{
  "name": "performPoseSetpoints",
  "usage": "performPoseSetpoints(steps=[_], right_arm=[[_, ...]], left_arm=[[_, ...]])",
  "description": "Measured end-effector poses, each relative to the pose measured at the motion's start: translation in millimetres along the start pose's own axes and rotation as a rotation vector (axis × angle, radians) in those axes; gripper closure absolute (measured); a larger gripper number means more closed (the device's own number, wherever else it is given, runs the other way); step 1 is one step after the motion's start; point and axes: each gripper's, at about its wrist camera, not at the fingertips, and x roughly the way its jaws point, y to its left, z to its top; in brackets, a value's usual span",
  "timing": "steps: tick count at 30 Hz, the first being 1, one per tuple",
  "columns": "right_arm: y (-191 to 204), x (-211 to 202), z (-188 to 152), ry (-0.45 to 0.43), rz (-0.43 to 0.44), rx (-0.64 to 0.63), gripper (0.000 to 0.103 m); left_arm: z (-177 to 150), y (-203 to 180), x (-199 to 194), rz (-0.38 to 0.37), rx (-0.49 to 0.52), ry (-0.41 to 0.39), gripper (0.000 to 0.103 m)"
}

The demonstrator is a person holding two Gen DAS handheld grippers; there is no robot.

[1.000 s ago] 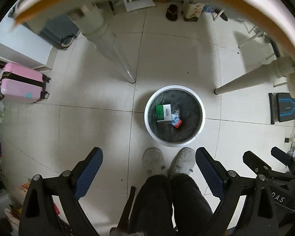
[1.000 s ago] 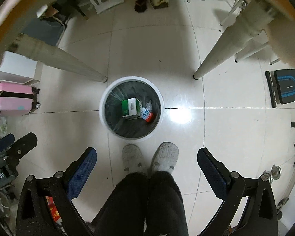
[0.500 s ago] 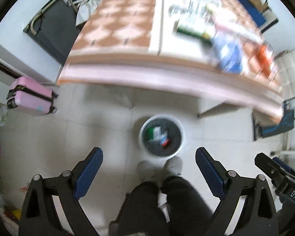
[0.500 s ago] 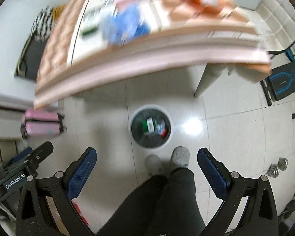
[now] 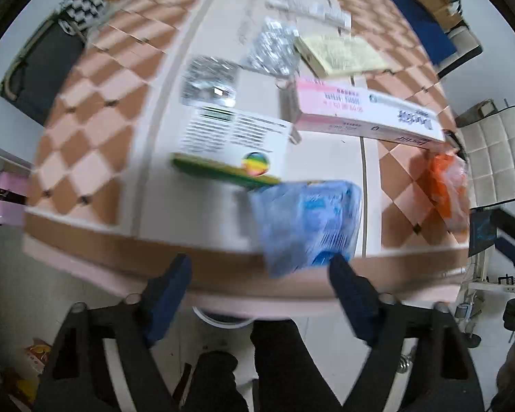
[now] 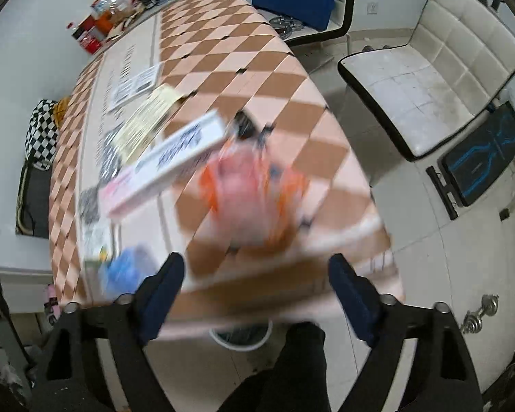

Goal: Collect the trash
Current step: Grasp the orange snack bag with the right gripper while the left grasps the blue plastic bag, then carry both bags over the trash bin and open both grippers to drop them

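Both views are blurred by motion. My left gripper [image 5: 261,295] is open and empty at the table's near edge, just before a blue plastic wrapper [image 5: 309,223]. Behind it lie a green and white box [image 5: 230,144], a pink and white box [image 5: 364,113], foil blister packs [image 5: 274,48] and an orange wrapper [image 5: 443,185]. My right gripper [image 6: 257,295] is open and empty, just before the orange wrapper [image 6: 254,192]; the pink and white box [image 6: 164,168] and blue wrapper [image 6: 127,271] lie to its left. The white bin's rim [image 6: 240,341] peeks out below the table edge.
The checkered table [image 6: 230,55] holds a yellow pad [image 5: 340,55], papers and jars at its far end [image 6: 127,7]. A white padded chair [image 6: 429,61] stands to the right. A pink suitcase [image 5: 3,199] is at the left. My legs [image 5: 274,370] are below.
Both grippers have risen from over the bin on the floor to the table's edge. The view has swung from the bin to the tabletop. Both stay open.
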Motion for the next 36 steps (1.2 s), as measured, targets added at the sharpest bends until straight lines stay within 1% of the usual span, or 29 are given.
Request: performPoseSetpoints(steps=[1, 2, 3, 4, 5, 6, 7, 9, 11, 12, 16, 19, 24, 28, 31, 36], right_arm=[[-3.6, 8.2, 6.8, 0.008, 0.004, 0.0, 0.022], [-7.2, 21.3, 22.0, 0.024, 0.014, -0.004, 0.022], [-9.5, 34.3, 35.4, 0.038, 0.014, -0.012, 0.024], [-7.6, 45.6, 39.3, 0.046, 0.016, -0.02, 0.026], [-6.7, 58.5, 48.3, 0.066, 0.025, -0.033, 0.033], [-5.9, 70.3, 55.3, 0.087, 0.034, -0.041, 0.043], [-4.9, 76.9, 57.0, 0.098, 0.041, -0.045, 0.049], [-0.9, 89.1, 61.6, 0.119, 0.06, -0.064, 0.074], [5.2, 87.3, 56.0, 0.095, 0.061, -0.076, 0.089], [6.4, 84.6, 54.4, 0.085, 0.067, -0.078, 0.094], [12.2, 66.2, 40.6, 0.043, 0.075, -0.069, 0.096], [16.3, 49.8, 26.8, 0.017, 0.078, -0.068, 0.097], [29.1, 15.0, -10.6, -0.029, 0.097, -0.08, 0.097], [43.5, -14.6, -58.4, -0.055, 0.122, -0.097, 0.097], [57.0, -33.2, -105.4, -0.069, 0.134, -0.115, 0.097], [69.6, -40.3, -177.5, -0.054, 0.149, -0.105, 0.097]], left_arm=[[3.0, -4.0, 7.1, -0.002, 0.0, 0.017, 0.027], [9.0, -9.1, 19.3, 0.004, 0.0, 0.04, 0.034], [14.0, -12.9, 29.6, 0.011, 0.001, 0.06, 0.049], [18.3, -15.7, 38.8, 0.017, -0.003, 0.079, 0.057], [20.1, -17.4, 42.8, 0.015, -0.011, 0.085, 0.068], [21.5, -19.0, 45.7, 0.011, -0.018, 0.087, 0.074], [21.8, -20.4, 45.7, 0.014, -0.02, 0.082, 0.077], [20.6, -24.0, 41.0, 0.038, -0.009, 0.059, 0.088], [17.7, -25.6, 35.2, 0.053, -0.003, 0.046, 0.092], [16.1, -26.1, 31.4, 0.064, -0.001, 0.037, 0.093], [9.9, -27.7, 9.8, 0.085, 0.021, -0.01, 0.094], [2.8, -27.6, -15.3, 0.099, 0.042, -0.067, 0.094], [-16.2, -10.8, -54.1, 0.104, 0.073, -0.138, 0.094], [-39.6, 6.4, -78.4, 0.089, 0.086, -0.187, 0.094], [-64.4, 24.2, -93.9, 0.07, 0.102, -0.212, 0.094], [-102.3, 49.1, -96.7, 0.039, 0.121, -0.199, 0.094]])
